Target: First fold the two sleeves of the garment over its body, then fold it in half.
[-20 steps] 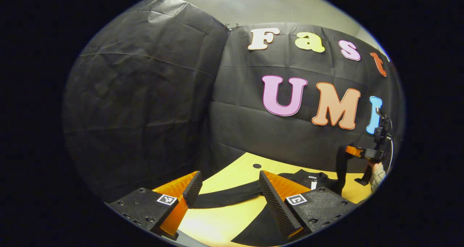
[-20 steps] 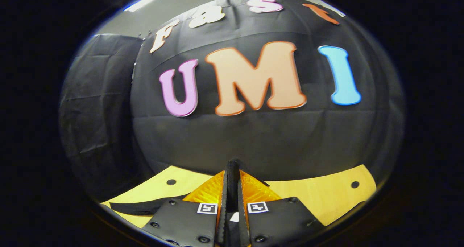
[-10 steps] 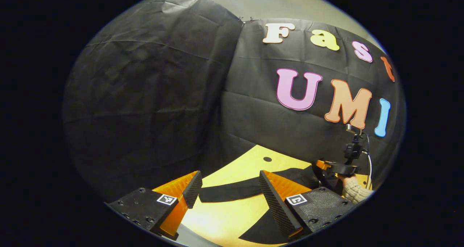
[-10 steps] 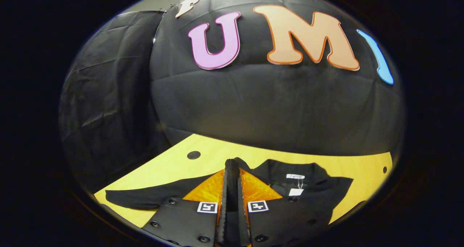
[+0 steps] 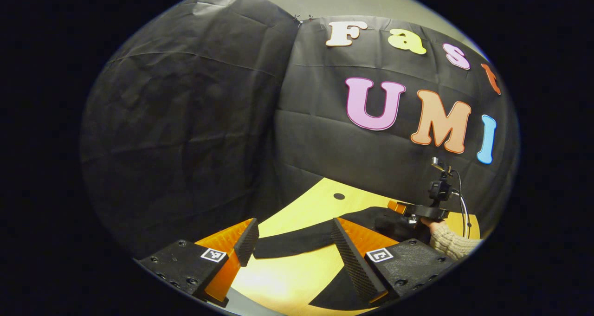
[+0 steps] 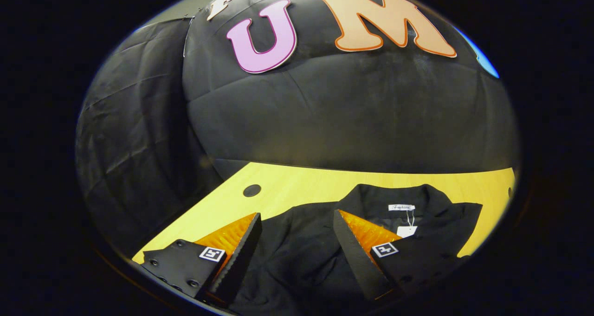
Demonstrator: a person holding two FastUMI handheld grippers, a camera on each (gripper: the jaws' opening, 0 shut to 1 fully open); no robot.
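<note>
A black garment [image 6: 297, 251] lies on the yellow table [image 6: 301, 186], collar and white neck label [image 6: 401, 207] towards the back wall. My right gripper [image 6: 297, 215] is open just above its body, with folded black cloth under and between the fingers. In the left gripper view, one black sleeve [image 5: 292, 244] stretches flat across the table. My left gripper [image 5: 293, 221] hovers open above it, holding nothing. Farther right in that view, a hand in a knitted cuff [image 5: 452, 244] holds the right gripper [image 5: 399, 208] low over the garment's body.
Black cloth walls stand close behind and to the left of the table. A round hole [image 6: 252, 190] sits in the tabletop near the back left corner. A white hang tag [image 6: 407, 231] dangles from the collar. Bare table [image 5: 278, 279] shows in front of the sleeve.
My right gripper, shut on a hanging sleeve before, came down over the garment's body and opened, leaving the cloth there. My left gripper stayed open and barely shifted.
</note>
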